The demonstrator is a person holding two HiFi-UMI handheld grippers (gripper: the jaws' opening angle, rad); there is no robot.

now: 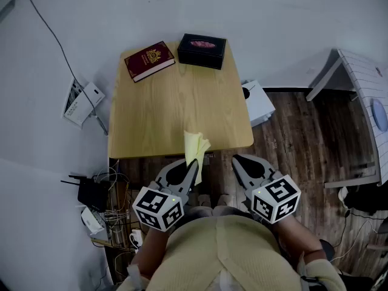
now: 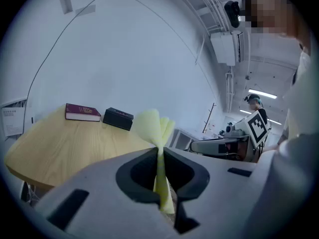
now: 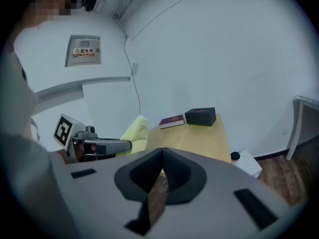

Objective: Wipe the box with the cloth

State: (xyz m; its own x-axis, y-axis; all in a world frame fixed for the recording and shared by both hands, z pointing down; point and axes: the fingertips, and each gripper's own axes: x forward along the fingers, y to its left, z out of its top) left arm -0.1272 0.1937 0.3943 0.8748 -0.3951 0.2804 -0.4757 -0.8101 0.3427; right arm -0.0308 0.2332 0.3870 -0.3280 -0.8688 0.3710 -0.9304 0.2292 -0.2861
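Observation:
A black box (image 1: pixel 202 51) with a reddish label sits at the far right corner of the small wooden table (image 1: pixel 163 108); it also shows as the black box (image 2: pixel 118 118) and the black box (image 3: pixel 201 116). My left gripper (image 1: pixel 195 164) is shut on a pale yellow cloth (image 1: pixel 196 148), which fans out above the jaws over the table's near edge. The cloth (image 2: pixel 157 128) stands pinched between the pads. My right gripper (image 1: pixel 237 160) hovers off the near right corner, shut and empty. The cloth (image 3: pixel 134 133) appears at the left in the right gripper view.
A dark red book (image 1: pixel 149 60) lies at the table's far left corner. A white unit (image 1: pixel 259 102) stands on the wood floor right of the table. Cables and small devices (image 1: pixel 97 205) clutter the floor at the left. A white table edge (image 1: pixel 364 96) is at the far right.

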